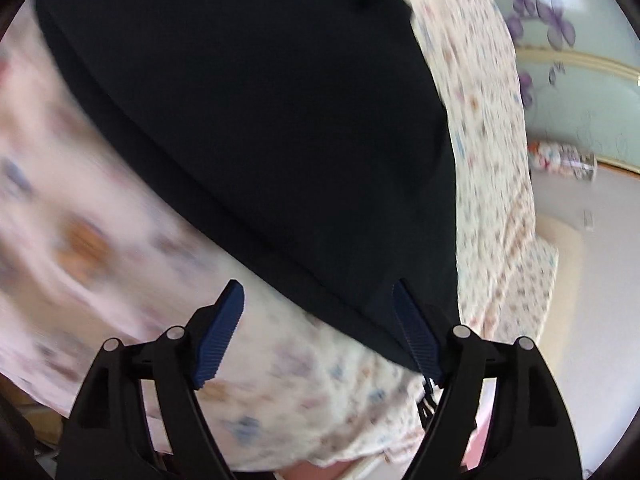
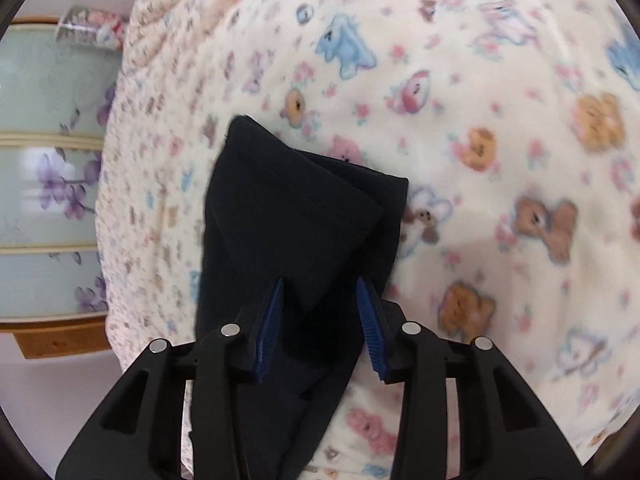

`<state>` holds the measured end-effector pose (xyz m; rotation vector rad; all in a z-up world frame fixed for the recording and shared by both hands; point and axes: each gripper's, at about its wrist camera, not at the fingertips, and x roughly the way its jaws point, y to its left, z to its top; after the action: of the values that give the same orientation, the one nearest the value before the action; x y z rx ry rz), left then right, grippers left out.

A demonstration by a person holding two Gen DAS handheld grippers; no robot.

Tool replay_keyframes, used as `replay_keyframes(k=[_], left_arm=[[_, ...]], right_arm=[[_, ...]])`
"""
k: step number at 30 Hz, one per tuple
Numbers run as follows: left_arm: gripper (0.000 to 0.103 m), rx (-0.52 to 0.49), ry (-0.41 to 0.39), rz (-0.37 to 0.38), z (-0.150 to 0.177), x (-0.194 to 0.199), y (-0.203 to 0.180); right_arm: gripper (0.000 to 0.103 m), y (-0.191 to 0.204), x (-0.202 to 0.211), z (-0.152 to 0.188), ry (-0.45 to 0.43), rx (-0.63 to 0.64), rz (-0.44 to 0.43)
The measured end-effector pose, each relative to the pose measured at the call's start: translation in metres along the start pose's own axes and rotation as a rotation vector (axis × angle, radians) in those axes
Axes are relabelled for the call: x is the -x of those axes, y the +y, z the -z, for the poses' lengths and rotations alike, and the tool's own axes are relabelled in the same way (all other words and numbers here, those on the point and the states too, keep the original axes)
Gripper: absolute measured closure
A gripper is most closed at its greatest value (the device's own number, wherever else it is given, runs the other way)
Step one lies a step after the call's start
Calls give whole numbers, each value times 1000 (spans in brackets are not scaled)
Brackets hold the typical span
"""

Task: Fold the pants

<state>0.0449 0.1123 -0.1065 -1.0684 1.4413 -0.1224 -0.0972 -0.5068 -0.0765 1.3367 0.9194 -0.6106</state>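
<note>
Black pants (image 1: 256,112) lie spread on a bed with a cream sheet printed with bears (image 1: 100,248). In the left wrist view my left gripper (image 1: 318,292) is open, its blue pads wide apart, right over the near edge of the pants; the right pad (image 1: 416,336) lies over the cloth. In the right wrist view the pants' leg ends (image 2: 296,216) lie folded over in layers. My right gripper (image 2: 320,284) is open, with the cloth between its blue pads.
The bear-print sheet (image 2: 480,160) fills most of both views. A pale green cabinet with purple flowers (image 2: 48,184) and a wooden shelf stands beyond the bed's edge. It also shows in the left wrist view (image 1: 580,92), above a light floor.
</note>
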Motion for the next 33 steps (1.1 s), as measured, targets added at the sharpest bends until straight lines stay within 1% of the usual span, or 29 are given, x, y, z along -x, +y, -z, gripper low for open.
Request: replay_keyframes(k=[1, 2, 3, 4, 6, 7, 8, 10, 11, 12, 13, 14, 17, 18, 20, 21, 23, 24, 26, 27, 29, 31, 33], left_arm=[[26, -9, 21, -2, 3, -6, -5], [26, -23, 34, 1, 6, -11, -9], [26, -35, 40, 3, 8, -13, -13], [25, -46, 42, 7, 14, -14, -14], [23, -70, 41, 8, 17, -17, -19], [22, -75, 41, 2, 19, -18, -19], [22, -75, 43, -3, 21, -20, -18], [22, -63, 42, -7, 22, -21, -15], [22, -55, 39, -10, 22, -21, -15], [22, -44, 38, -8, 22, -20, -12], [22, -34, 35, -6, 22, -19, -10], [22, -35, 33, -10, 23, -20, -11], [22, -38, 27, -11, 23, -17, -11], [22, -34, 26, -4, 22, -16, -9], [22, -11, 22, 22, 20, -14, -6], [22, 4, 19, 44, 19, -13, -4], [22, 38, 12, 87, 17, -10, 2], [22, 56, 10, 104, 16, -9, 5], [22, 95, 7, 139, 14, -8, 11], [22, 105, 8, 145, 14, -7, 14], [22, 121, 14, 162, 15, -6, 18], [22, 124, 25, 164, 16, -4, 21], [22, 129, 30, 176, 17, -2, 23]], right_arm=[[97, 2, -5, -3, 8, 13, 0], [101, 6, -4, -5, -5, 41, 9], [101, 16, 5, -7, -57, 99, 9], [101, 23, 15, -8, -97, 154, -11], [101, 28, 30, -10, -144, 227, -15], [101, 25, 34, -11, -149, 232, -14], [101, 16, 34, -12, -136, 218, 8], [101, 4, 17, -13, -77, 213, 93], [101, -2, 9, -14, -42, 209, 114], [101, -8, 3, -16, -5, 198, 112], [101, -9, 4, -15, -1, 190, 105], [98, -7, 8, -15, -6, 187, 88], [80, -4, 19, -6, 20, 187, 68], [80, -1, 25, 1, 25, 206, 54], [80, 8, 29, 18, 42, 242, -4], [80, 16, 28, 37, 96, 273, -70], [80, 31, 17, 65, 212, 312, -154], [80, 42, 6, 90, 296, 328, -208], [80, 53, -13, 126, 412, 316, -271], [80, 58, -27, 145, 464, 298, -287], [80, 62, -46, 170, 516, 265, -288], [80, 64, -67, 192, 551, 231, -264], [80, 64, -80, 203, 563, 206, -228]])
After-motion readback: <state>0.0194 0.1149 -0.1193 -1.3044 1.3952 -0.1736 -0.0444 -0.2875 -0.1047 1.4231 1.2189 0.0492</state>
